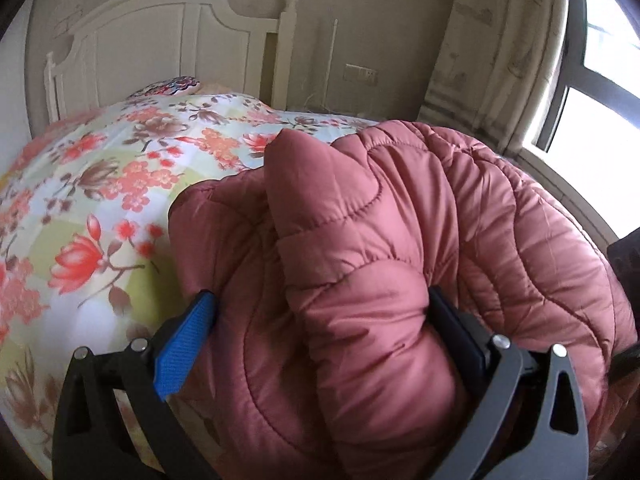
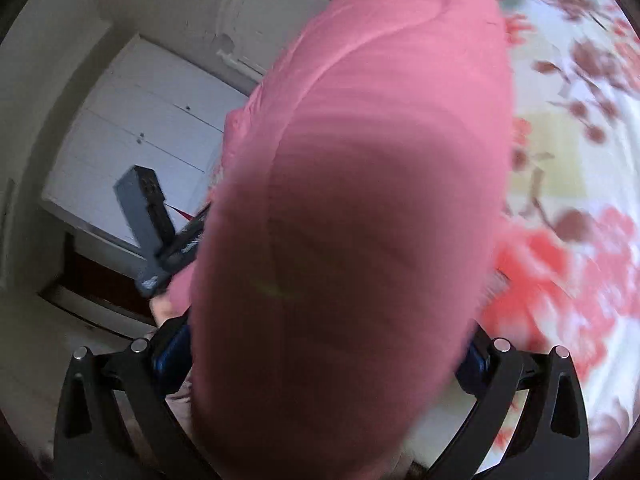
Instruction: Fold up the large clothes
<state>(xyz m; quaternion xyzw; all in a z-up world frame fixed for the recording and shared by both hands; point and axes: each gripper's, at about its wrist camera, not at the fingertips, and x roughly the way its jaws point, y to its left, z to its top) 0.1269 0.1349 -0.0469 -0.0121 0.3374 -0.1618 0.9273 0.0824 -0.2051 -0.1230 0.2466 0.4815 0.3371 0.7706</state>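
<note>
A pink quilted puffer jacket (image 1: 400, 240) lies bunched on a bed with a floral cover (image 1: 100, 200). My left gripper (image 1: 320, 320) is shut on a thick fold of the jacket, with the blue pads (image 1: 184, 344) pressed into its sides. My right gripper (image 2: 324, 352) is shut on another bulky part of the jacket (image 2: 352, 160), which fills most of the blurred right wrist view and hides the fingertips. The floral cover (image 2: 580, 160) shows to the right. The left gripper's body (image 2: 160, 232) shows at the left of that view.
A white headboard (image 1: 160, 40) stands at the far end of the bed. A curtain (image 1: 500, 60) and a window (image 1: 600, 80) are on the right. A small patterned pillow (image 1: 172, 86) lies by the headboard. White cabinet doors (image 2: 140, 120) show in the right wrist view.
</note>
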